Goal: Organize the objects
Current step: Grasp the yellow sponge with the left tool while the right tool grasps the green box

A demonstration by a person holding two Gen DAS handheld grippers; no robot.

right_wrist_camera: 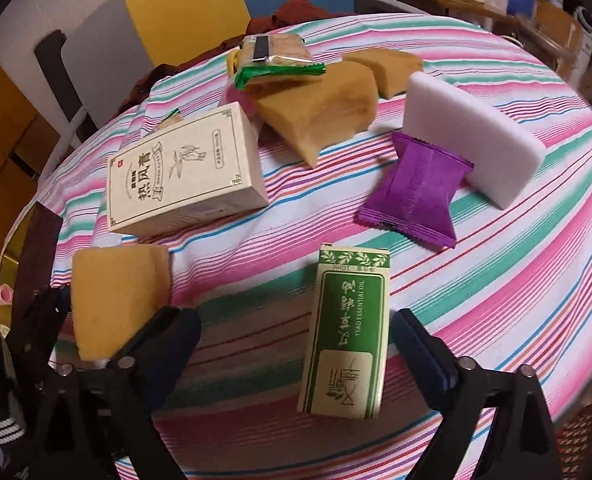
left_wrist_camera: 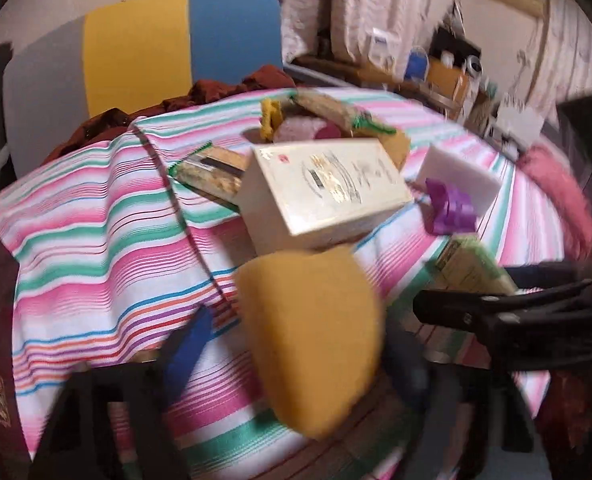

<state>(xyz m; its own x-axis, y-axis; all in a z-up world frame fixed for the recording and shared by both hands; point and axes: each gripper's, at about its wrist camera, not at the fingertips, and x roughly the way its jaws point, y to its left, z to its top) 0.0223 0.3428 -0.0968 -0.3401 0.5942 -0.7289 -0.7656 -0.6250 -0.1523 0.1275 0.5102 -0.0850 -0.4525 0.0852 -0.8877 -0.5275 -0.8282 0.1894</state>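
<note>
1. Striped cloth (right_wrist_camera: 476, 264) in pink, green and white covers the round table where all the things lie.
2. Right claw (right_wrist_camera: 296, 344) stands wide open and points down at the table; a green box (right_wrist_camera: 346, 336) lies flat on the cloth between its two fingers, and neither finger touches it.
3. Left claw (left_wrist_camera: 296, 344) is partly open with a yellow sponge (left_wrist_camera: 308, 336) between its fingers. The left-wrist view is blurred, so I cannot tell whether the pads press on it.
4. In the right-wrist view that sponge (right_wrist_camera: 116, 300) sits at the near left edge of the table, just below a cream box (right_wrist_camera: 184, 172).
5. A purple packet (right_wrist_camera: 414, 196) lies right of the cream box and touches a white foam block (right_wrist_camera: 468, 132) standing on edge.
6. Two more sponges (right_wrist_camera: 324, 108) and a green-edged packet (right_wrist_camera: 276, 56) lie in a heap farther back.
</note>
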